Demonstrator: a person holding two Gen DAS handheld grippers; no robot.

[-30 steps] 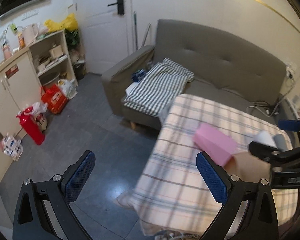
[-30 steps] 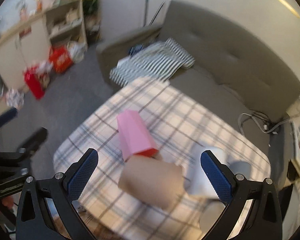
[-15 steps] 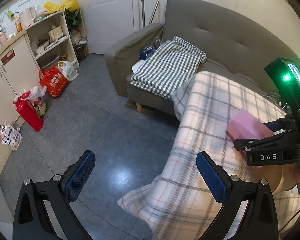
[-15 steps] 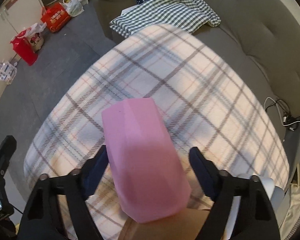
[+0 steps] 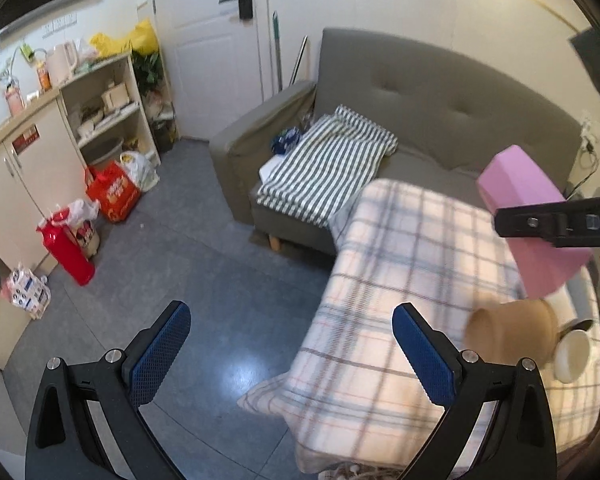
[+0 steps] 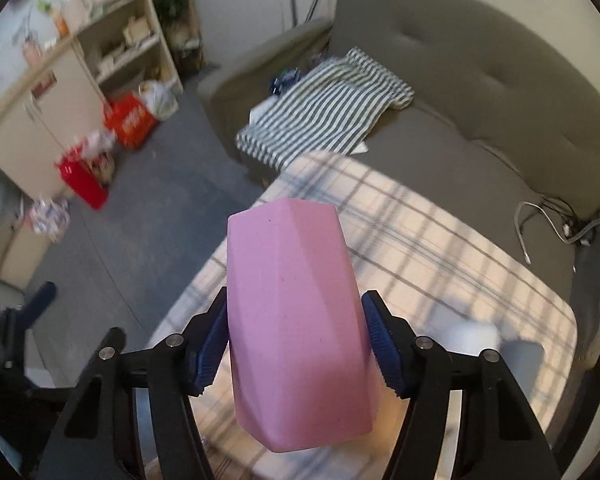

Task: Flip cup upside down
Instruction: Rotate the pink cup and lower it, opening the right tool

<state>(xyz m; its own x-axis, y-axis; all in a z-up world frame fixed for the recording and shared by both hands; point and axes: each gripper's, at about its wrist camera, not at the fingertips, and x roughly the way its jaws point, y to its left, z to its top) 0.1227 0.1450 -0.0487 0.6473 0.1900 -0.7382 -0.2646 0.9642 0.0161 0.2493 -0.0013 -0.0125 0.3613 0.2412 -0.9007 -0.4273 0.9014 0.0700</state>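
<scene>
The pink cup (image 6: 296, 328) is up in the air, lifted clear above the plaid-covered worktop (image 6: 440, 248), and the right gripper (image 6: 294, 350) has it pinched between both blue pads, one on each faceted side. In the right wrist view the cup's flat closed end points away toward the far side, its body tilted along the fingers. From the left wrist view the same cup (image 5: 528, 216) hangs at the right of the scene, slanted, with the right gripper's black finger crossing in front of it. Below it on the worktop (image 5: 400, 248) lies a tan cup (image 5: 508, 332) on its side, and just to its right a white round item (image 5: 574, 360), too blurred to name. The left gripper (image 5: 292, 356) is spread wide with nothing between its pads, hovering over the grey floor (image 5: 204, 280) near the worktop's left edge. Beyond, a grey sofa (image 5: 420, 92) carries a striped cloth (image 5: 324, 164).
</scene>
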